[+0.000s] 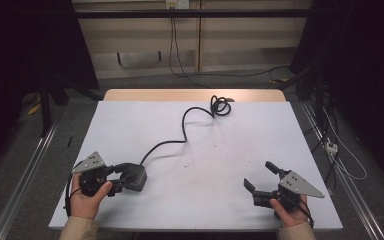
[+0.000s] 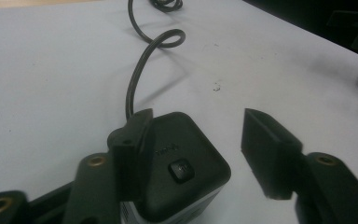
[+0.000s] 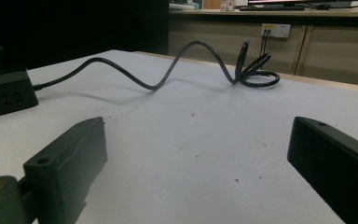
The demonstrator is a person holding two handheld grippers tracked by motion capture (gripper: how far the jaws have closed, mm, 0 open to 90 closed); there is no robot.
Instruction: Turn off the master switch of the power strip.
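High view first: a black cube-shaped power adapter (image 1: 134, 177) sits on the white table (image 1: 200, 200) near its front left corner, with its black cable (image 1: 182, 132) snaking away across the surface to a loose coil (image 1: 220, 106) near the far edge. The left gripper (image 1: 121, 176) lies just beside the adapter, its jaws reaching around the cube's near end, held by the person's left hand (image 1: 87, 197). Left gripper view makes the relation plainer: the adapter (image 2: 182, 168) stands between the two jaws but not centred, pressed up against one finger (image 2: 133, 149) on the picture's left side, while the other finger (image 2: 268, 154) stands clear of it with bare table showing in the gap. The jaws are roughly half parted, and nothing is clamped; the adapter rests on the table by its own weight. The right gripper (image 1: 261, 176) is well apart from the adapter, over by the front right of the table in the person's right hand (image 1: 291, 212). Right gripper view shows its fingers (image 3: 65, 163) spread wide with only table between them, the adapter (image 3: 7, 93) far off and the cable (image 3: 177, 65) arching across.
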